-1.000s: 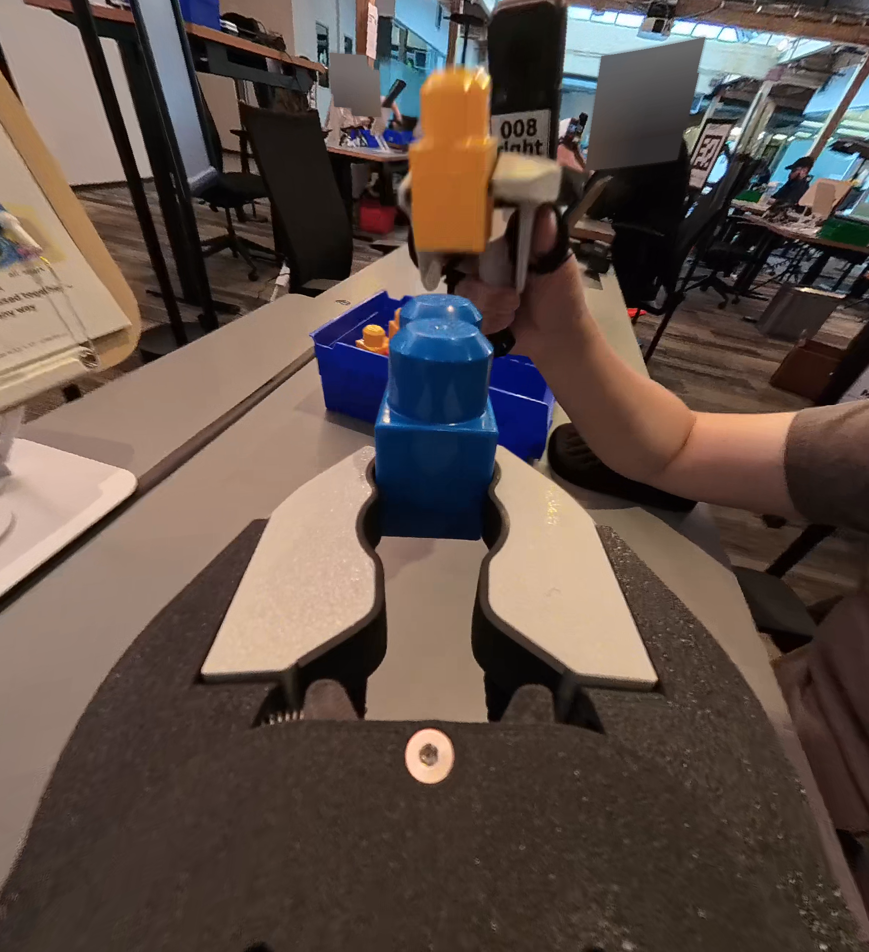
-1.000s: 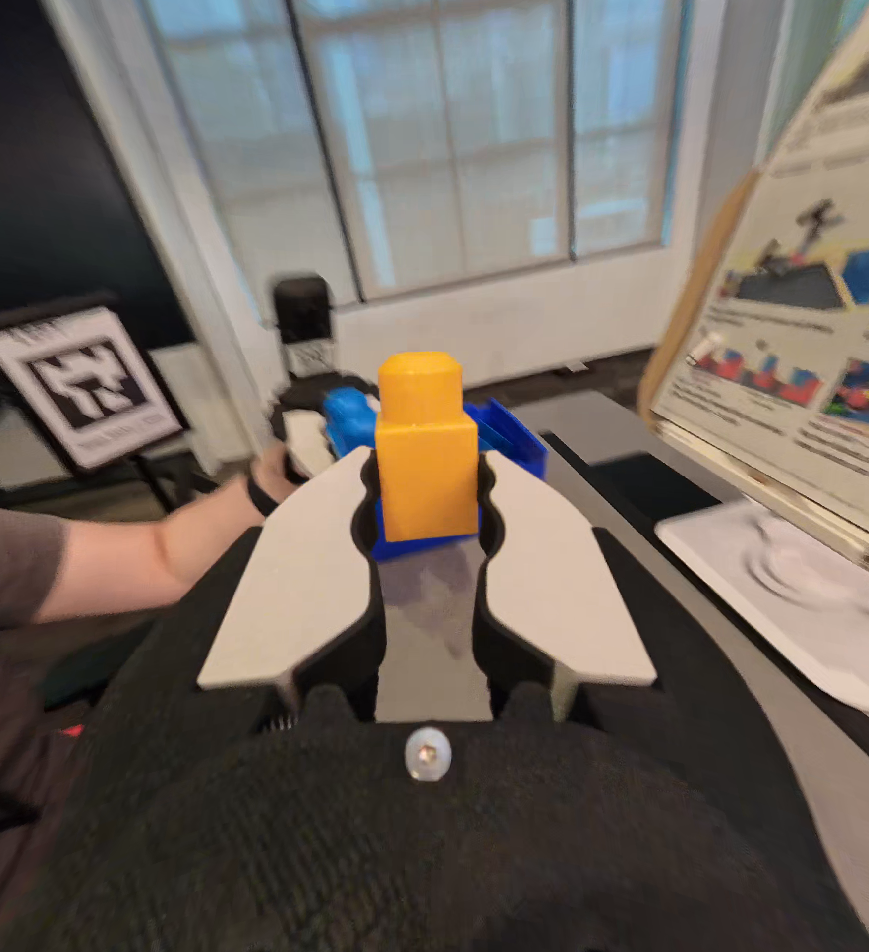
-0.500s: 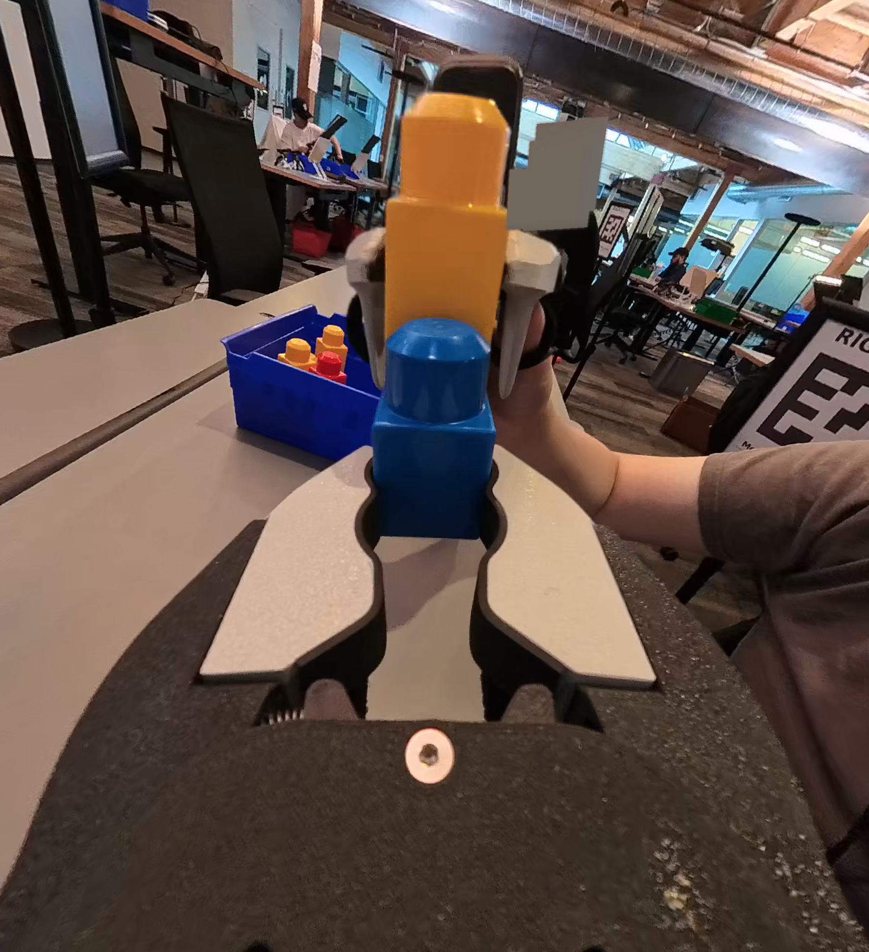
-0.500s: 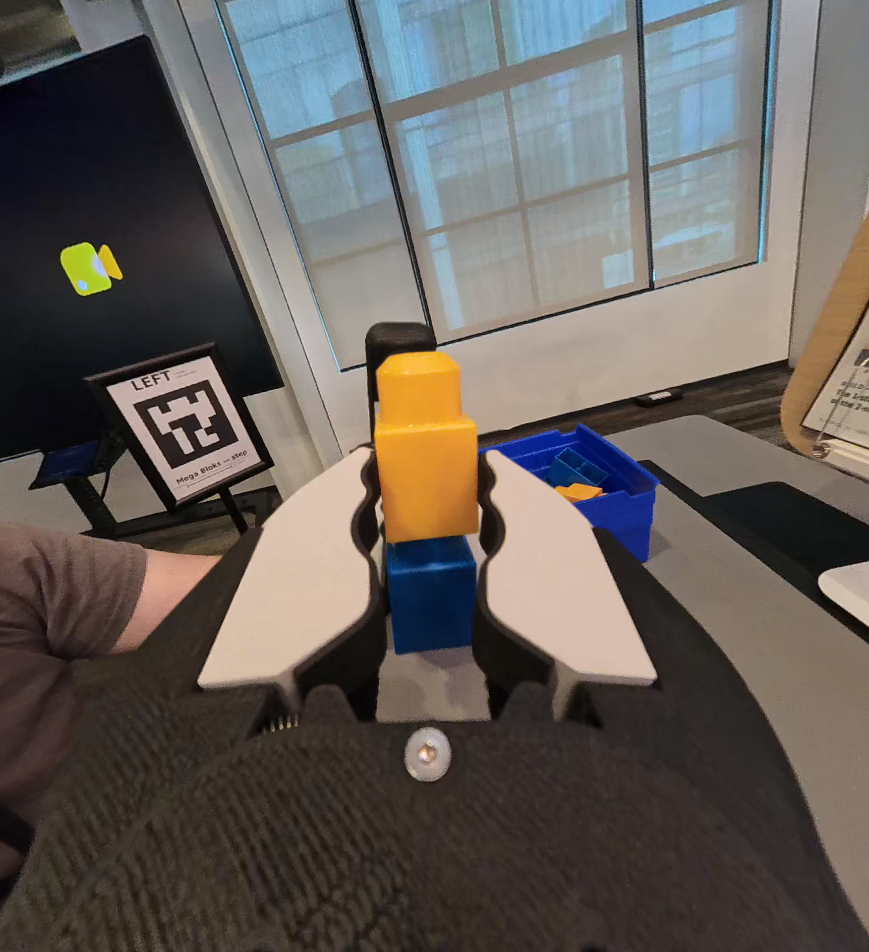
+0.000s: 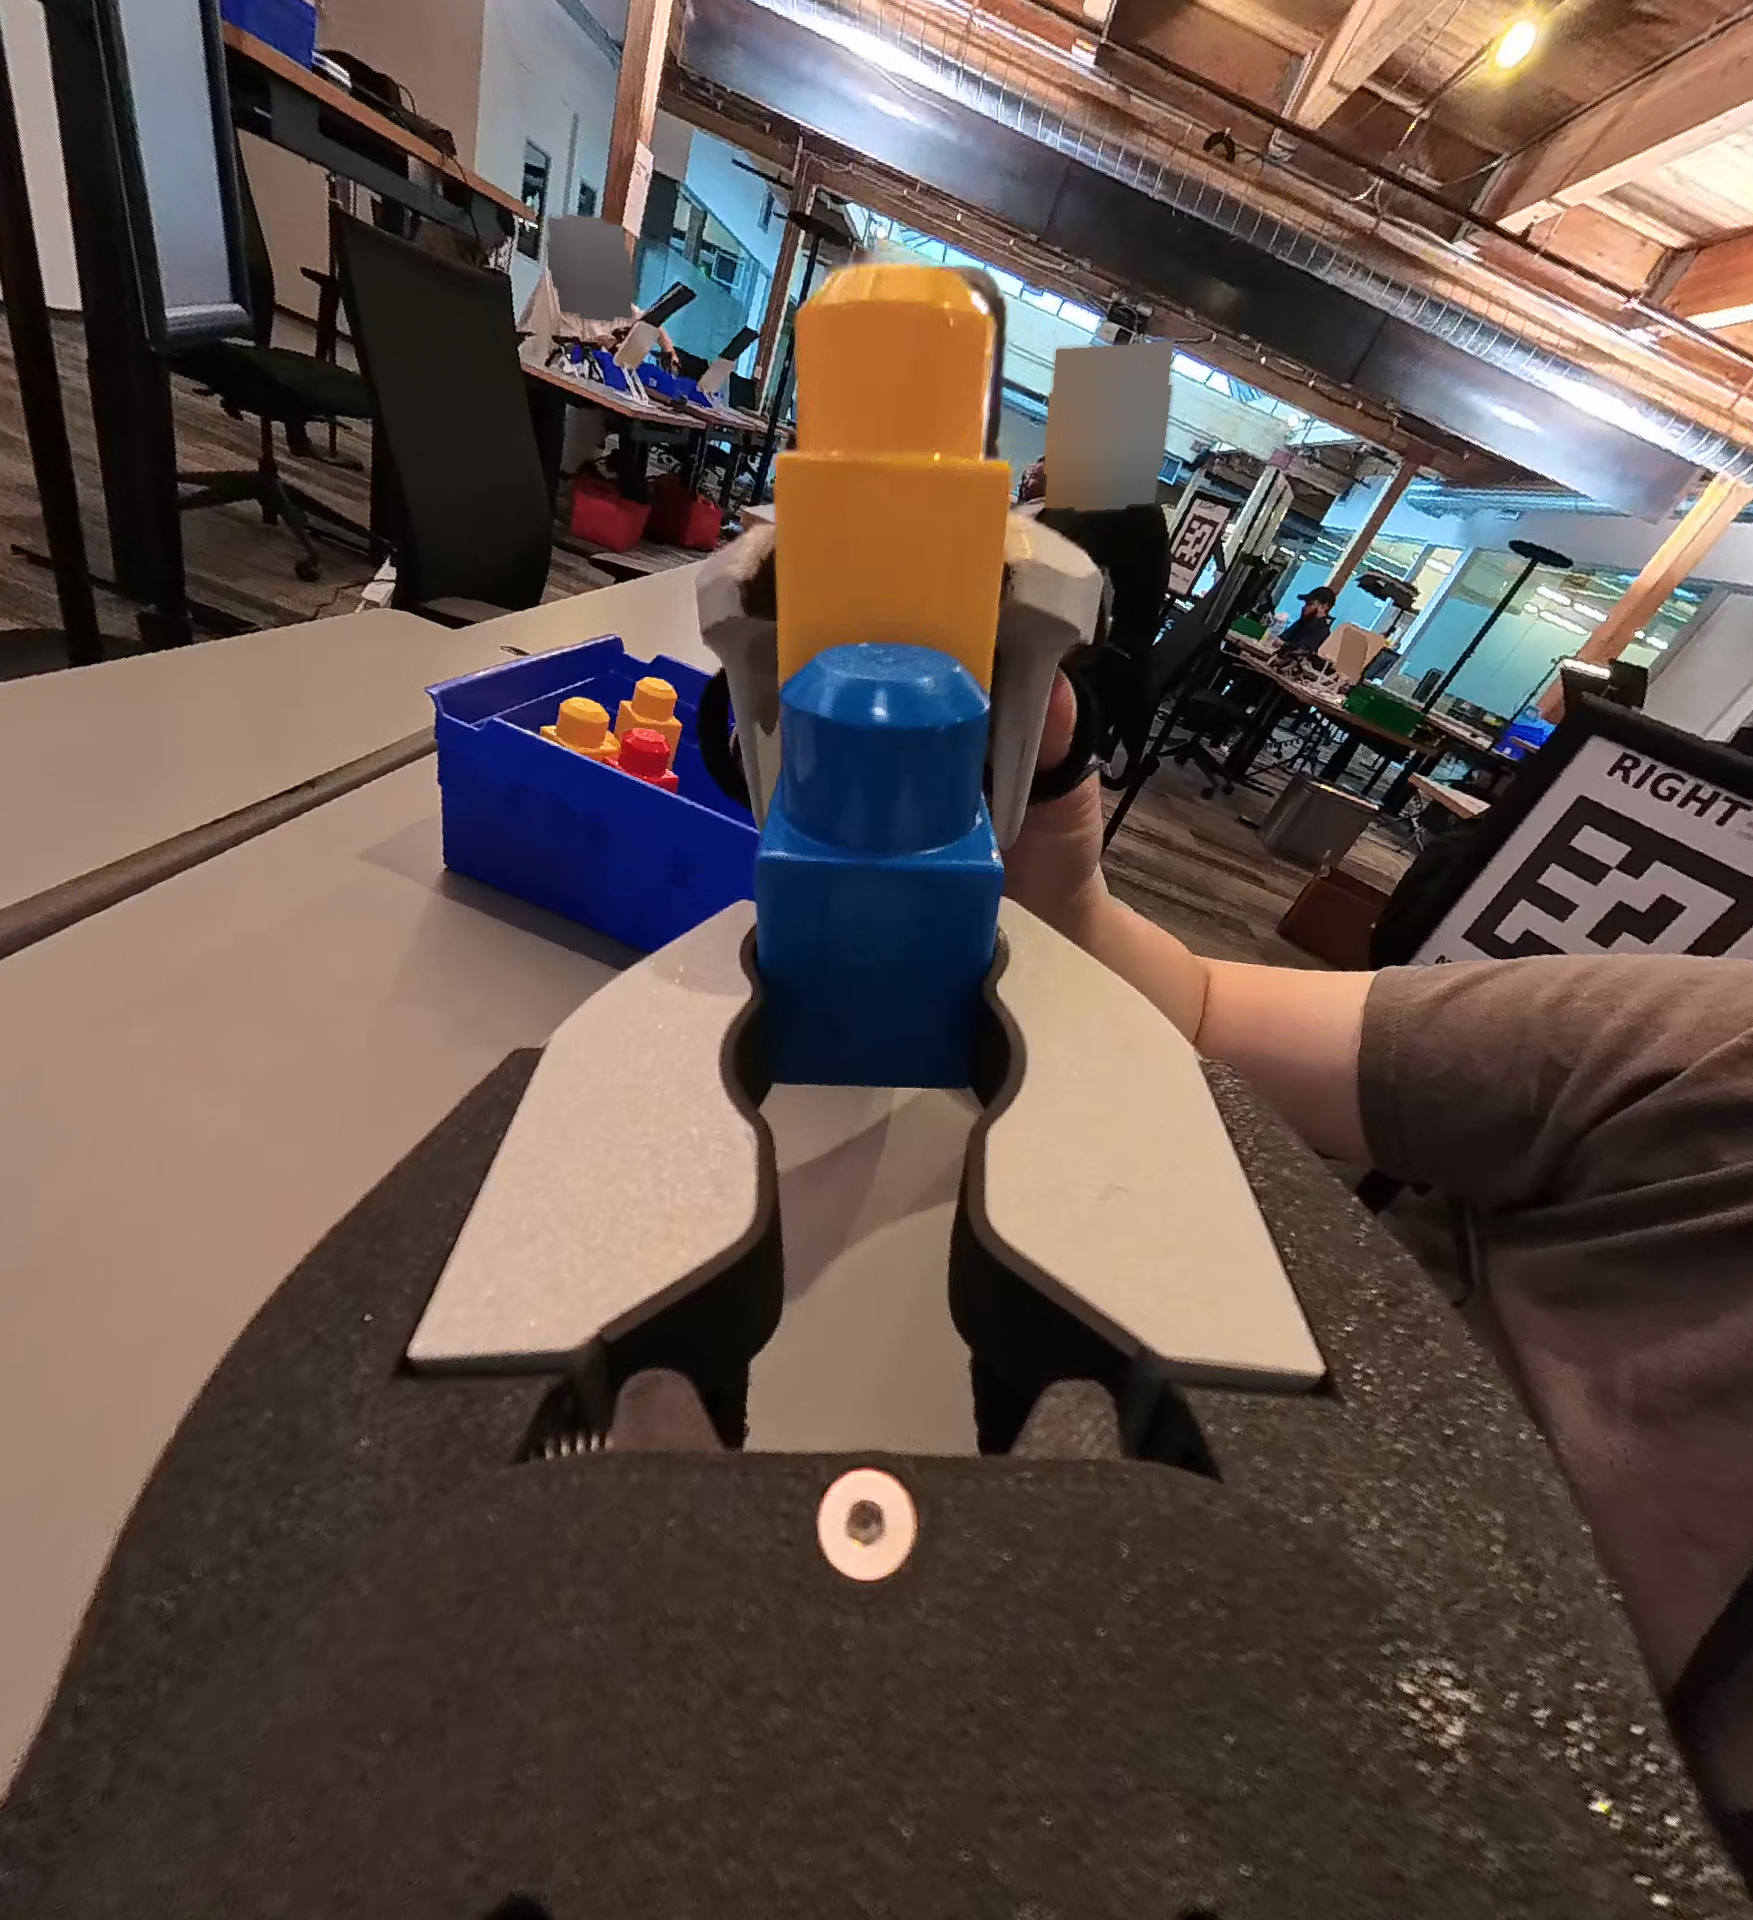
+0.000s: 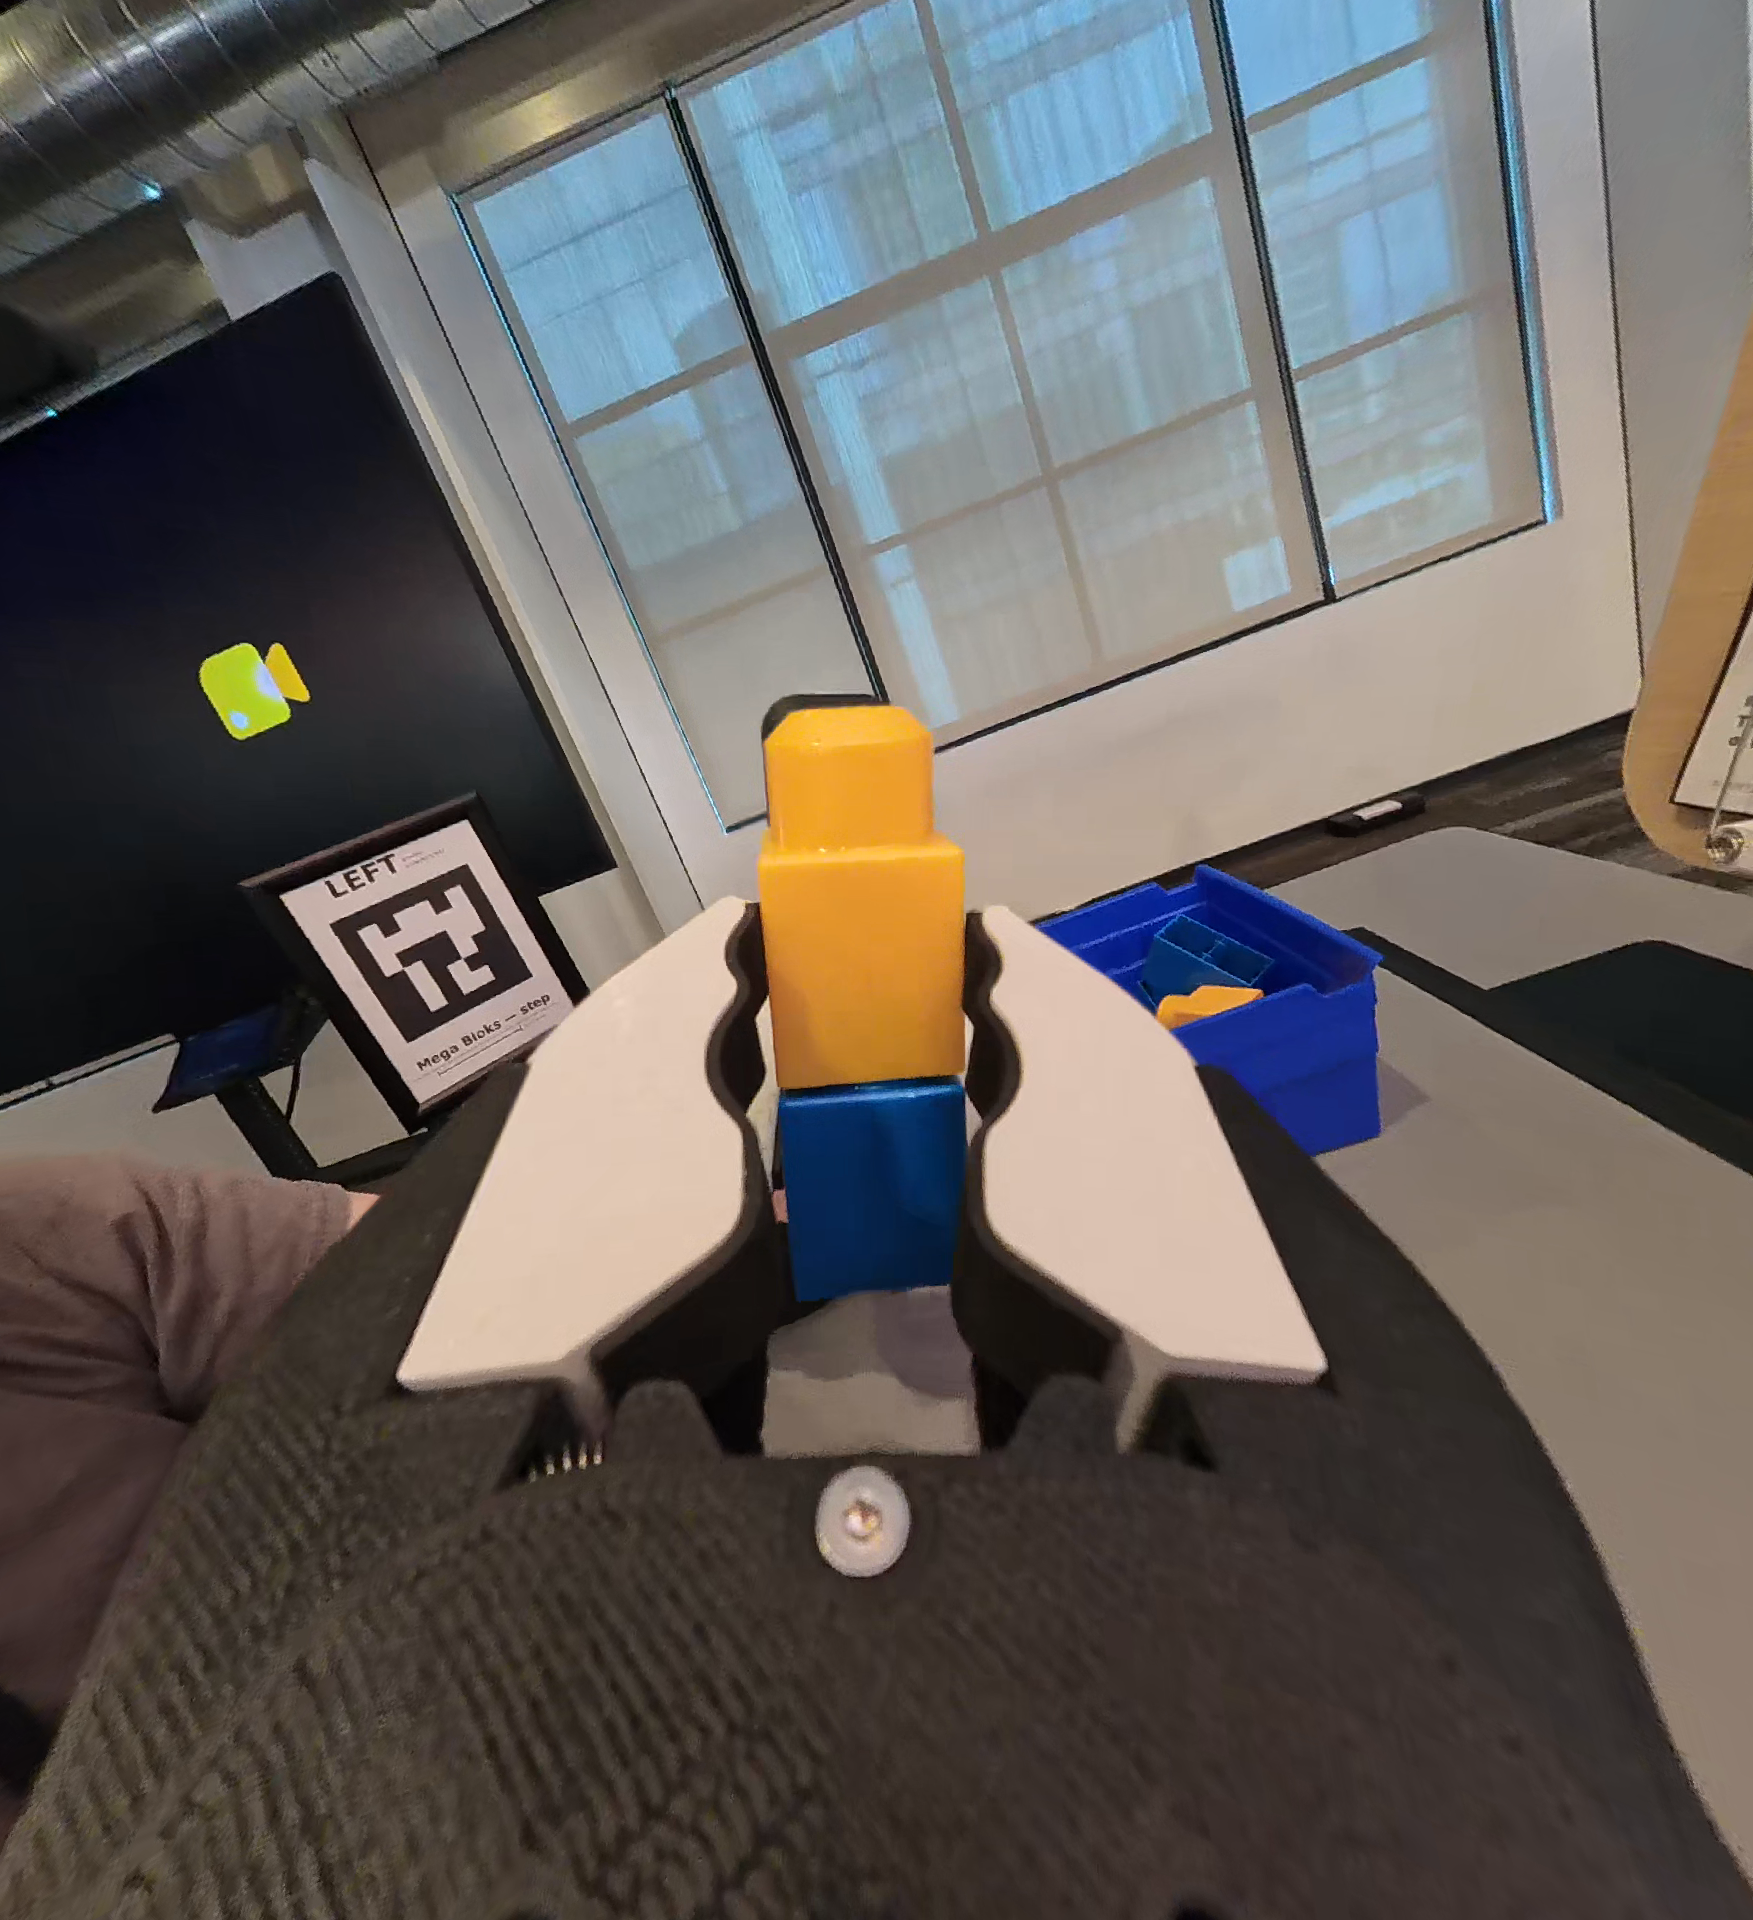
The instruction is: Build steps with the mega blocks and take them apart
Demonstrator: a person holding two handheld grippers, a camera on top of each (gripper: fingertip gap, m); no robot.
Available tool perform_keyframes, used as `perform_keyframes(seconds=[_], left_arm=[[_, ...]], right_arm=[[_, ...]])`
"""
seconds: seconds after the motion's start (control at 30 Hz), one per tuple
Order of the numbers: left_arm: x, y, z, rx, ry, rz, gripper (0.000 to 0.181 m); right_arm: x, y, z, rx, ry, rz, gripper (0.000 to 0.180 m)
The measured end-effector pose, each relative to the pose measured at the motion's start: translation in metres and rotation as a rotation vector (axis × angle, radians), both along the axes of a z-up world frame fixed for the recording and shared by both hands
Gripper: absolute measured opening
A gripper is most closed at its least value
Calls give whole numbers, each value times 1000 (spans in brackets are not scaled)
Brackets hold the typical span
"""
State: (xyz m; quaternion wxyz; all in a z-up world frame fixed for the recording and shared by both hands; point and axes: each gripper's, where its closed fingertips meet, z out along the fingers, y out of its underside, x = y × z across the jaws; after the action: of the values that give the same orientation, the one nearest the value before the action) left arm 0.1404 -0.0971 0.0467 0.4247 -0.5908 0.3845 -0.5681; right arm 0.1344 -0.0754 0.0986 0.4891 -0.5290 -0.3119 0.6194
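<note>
Jaws, both sets: clenched, one block each.

Item 1. Left gripper [image 5: 873, 1023], grasping the blue block [image 5: 877, 935] by its lower body, stud upward.

Item 2. Right gripper [image 6: 859, 1013], grasping the orange block [image 6: 859, 956] by its flat sides, stud upward.

Relation: the two blocks are held in the air above the grey table [image 5: 176, 1091]. In the right wrist view the orange block sits directly above the blue one, the bodies apparently touching; in the left wrist view the blue stud is still exposed in front of the orange block. Whether they line up in depth or have mated cannot be told. Both long axes upright. Judgement: the coming move turns on stud and socket sharing one vertical line, then a straight press down.

Count: held blocks, two (one blue, one orange). Blue bin [image 5: 581, 821], one, near the table's far edge, holding two orange blocks and one red in the left wrist view; the right wrist view shows a blue one also.
</note>
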Motion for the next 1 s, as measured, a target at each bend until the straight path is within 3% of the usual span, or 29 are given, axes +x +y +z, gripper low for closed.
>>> perform_keyframes(seconds=[0.53,1.0], left_arm=[[-2,-5,-1,35,53,-19,35],[-3,-6,-2,15,70,-43,36]], right_arm=[[-2,-7,-4,108,-85,-18,37],[-3,-7,-3,75,-68,-8,37]])
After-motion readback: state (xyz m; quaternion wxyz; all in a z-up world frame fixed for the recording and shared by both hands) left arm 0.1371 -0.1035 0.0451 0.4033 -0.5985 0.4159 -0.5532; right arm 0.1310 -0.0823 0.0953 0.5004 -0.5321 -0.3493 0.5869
